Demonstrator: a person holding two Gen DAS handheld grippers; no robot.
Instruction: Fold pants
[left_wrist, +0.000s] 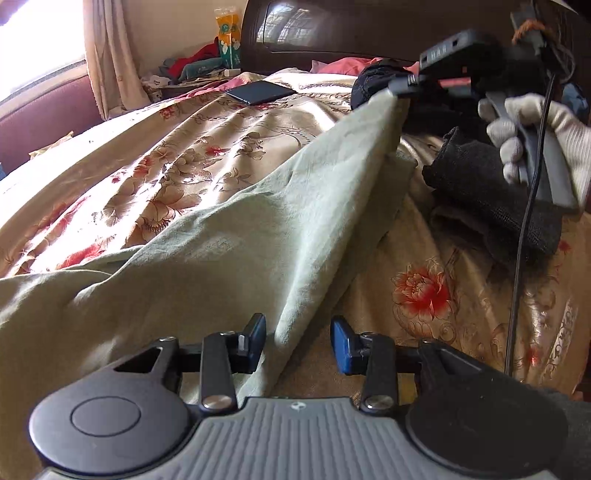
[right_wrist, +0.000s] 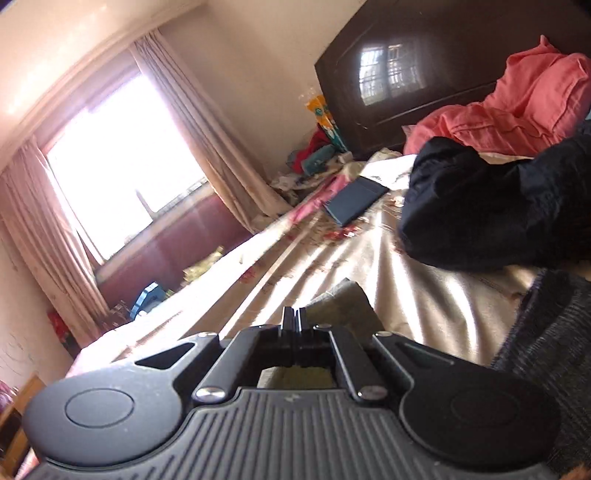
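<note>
a big bed (left_wrist: 110, 177) with a flowery cover fills the room. a dark wood headboard (right_wrist: 402, 92) stands behind it. bright sun comes through the window (right_wrist: 118, 147), with pale curtains (right_wrist: 207, 140) on both sides. the walls (right_wrist: 266, 62) are cream.

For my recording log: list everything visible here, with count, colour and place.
pants: one, pale green, on the bed, one corner lifted
bedspread: one, cream with red flowers, covering the bed
dark garments: a pile, black, near the headboard
pink bedding: one heap, by the headboard
flat dark case: one, far side of the bed
headboard: one, dark brown
curtains: pinkish, at the window
left gripper: open, over the pants edge
right gripper: shut on the pants corner
gloved hand: one, white
</note>
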